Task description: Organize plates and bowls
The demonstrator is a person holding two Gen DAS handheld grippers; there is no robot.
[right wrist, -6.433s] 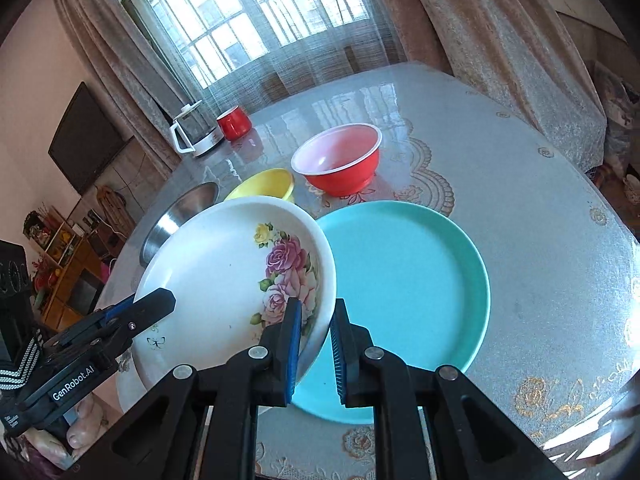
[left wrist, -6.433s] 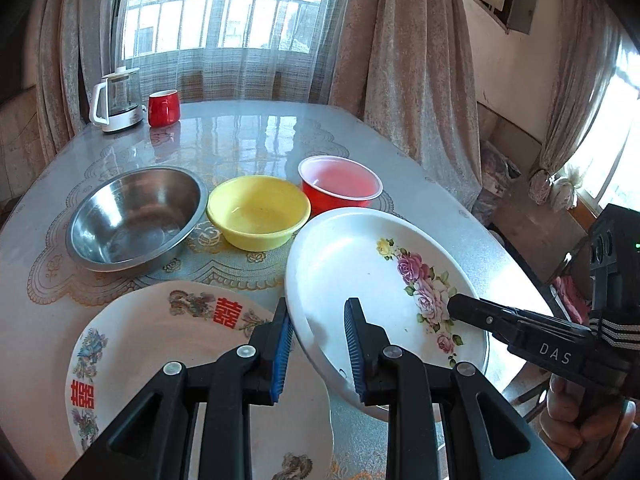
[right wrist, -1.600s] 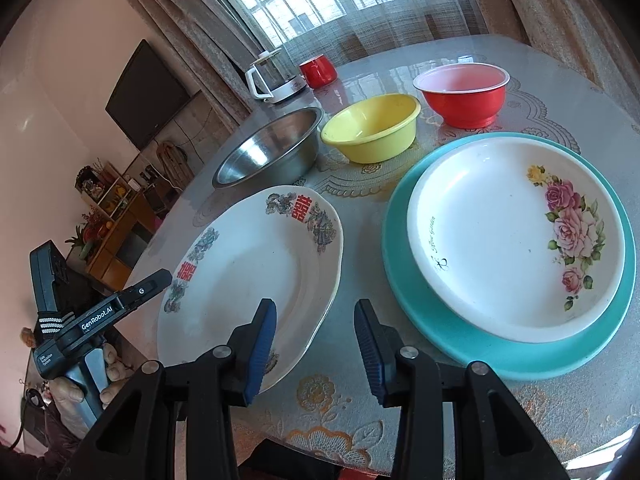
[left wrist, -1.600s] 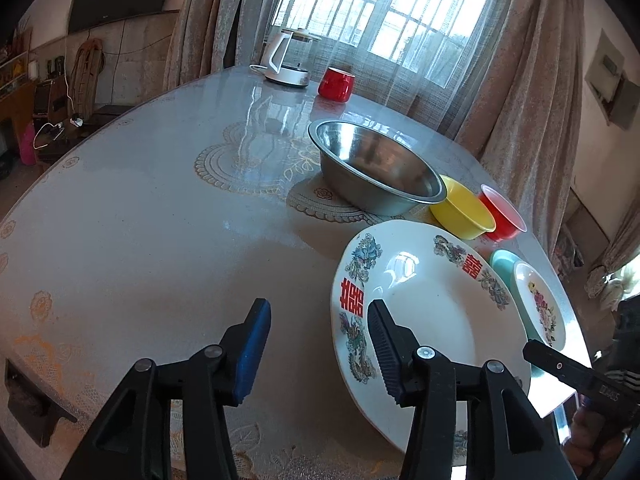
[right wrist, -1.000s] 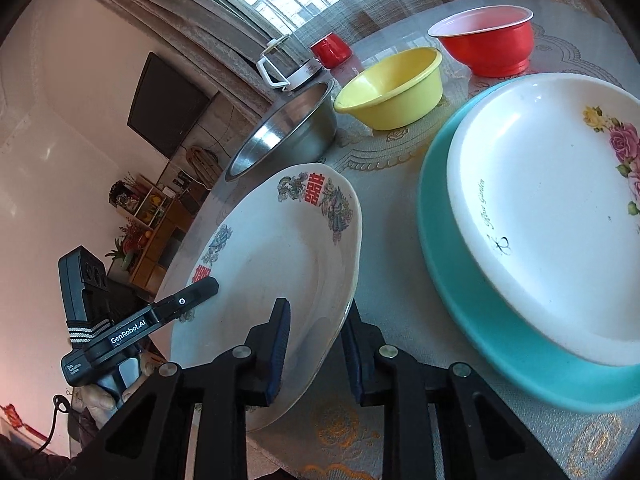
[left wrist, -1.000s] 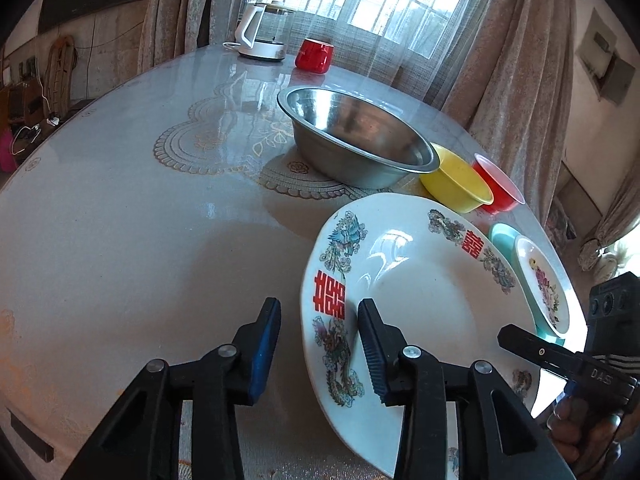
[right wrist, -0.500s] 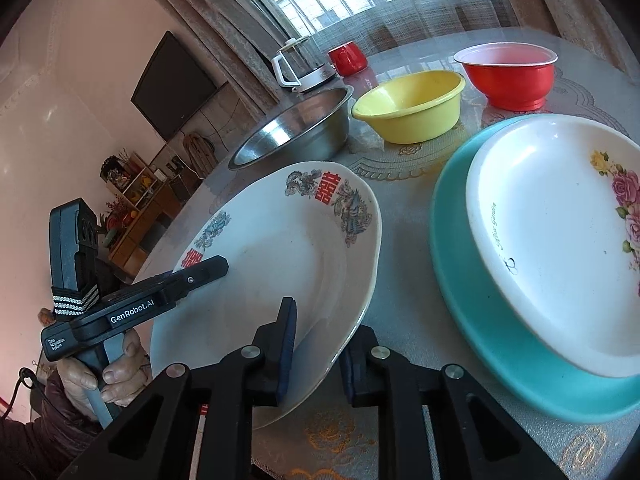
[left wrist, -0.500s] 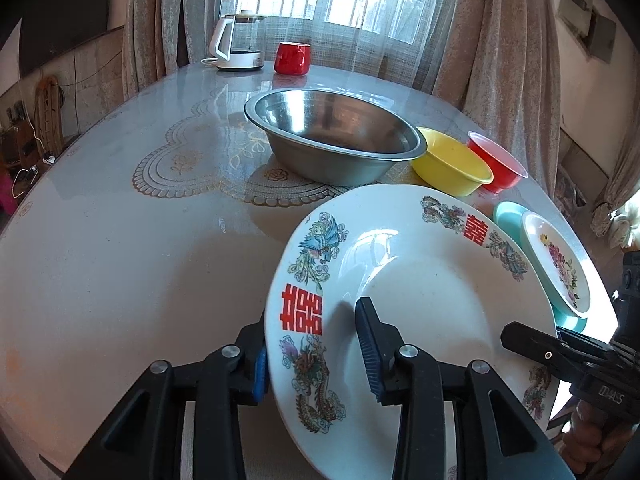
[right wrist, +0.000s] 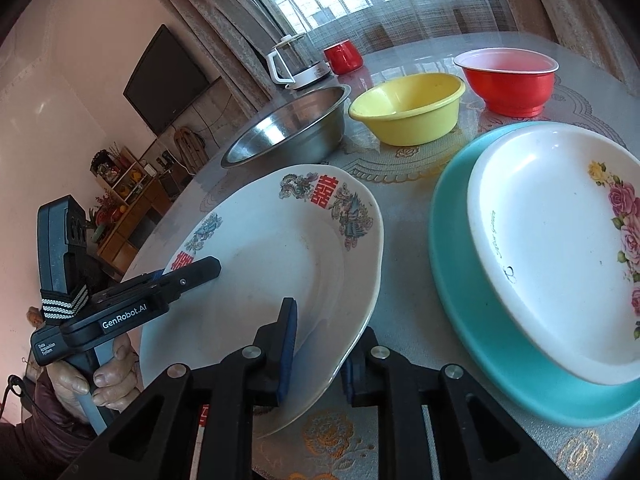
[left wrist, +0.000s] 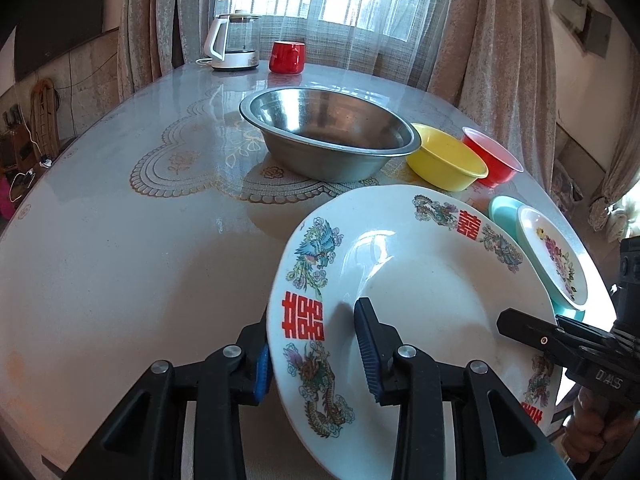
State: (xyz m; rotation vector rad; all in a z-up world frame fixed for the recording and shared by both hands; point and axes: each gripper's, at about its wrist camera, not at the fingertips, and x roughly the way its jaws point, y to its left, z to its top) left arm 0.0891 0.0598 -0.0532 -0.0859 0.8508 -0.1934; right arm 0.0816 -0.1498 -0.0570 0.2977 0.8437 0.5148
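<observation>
A large round white plate [left wrist: 416, 292] of glossy ceramic, with red double-happiness characters and dragon and phoenix prints on its wide rim, is held tilted above the table [left wrist: 120, 240]. The table is round and shiny, with gold lace-like patterns under its smooth surface.

Behind the plate a wide steel bowl [left wrist: 332, 136] with a flat rim is seen, then a yellow plastic bowl [left wrist: 446, 158] just beside it, and a red plastic bowl [left wrist: 494, 158] with a pale inside next to that. To the right a flat teal plate [right wrist: 488, 320] lies on the table, and a white deep plate with pink roses [right wrist: 560, 248] is stacked in it. Far back, near the curtain, a white kettle [left wrist: 234, 42] and a red mug [left wrist: 287, 57] stand.

The left gripper [left wrist: 316, 344] is closed on the near left edge of the big plate: one blue ribbed pad is under the rim and the other is pressed on the upper face. The right gripper [right wrist: 320, 348] is clamped on the opposite edge in the same manner, one pad inside the plate, one below it.

Both grippers are pointed forward and slightly downward over the table edge. In the right wrist view the left hand [right wrist: 100, 380] is seen wrapped around its handle, fingers curled.
</observation>
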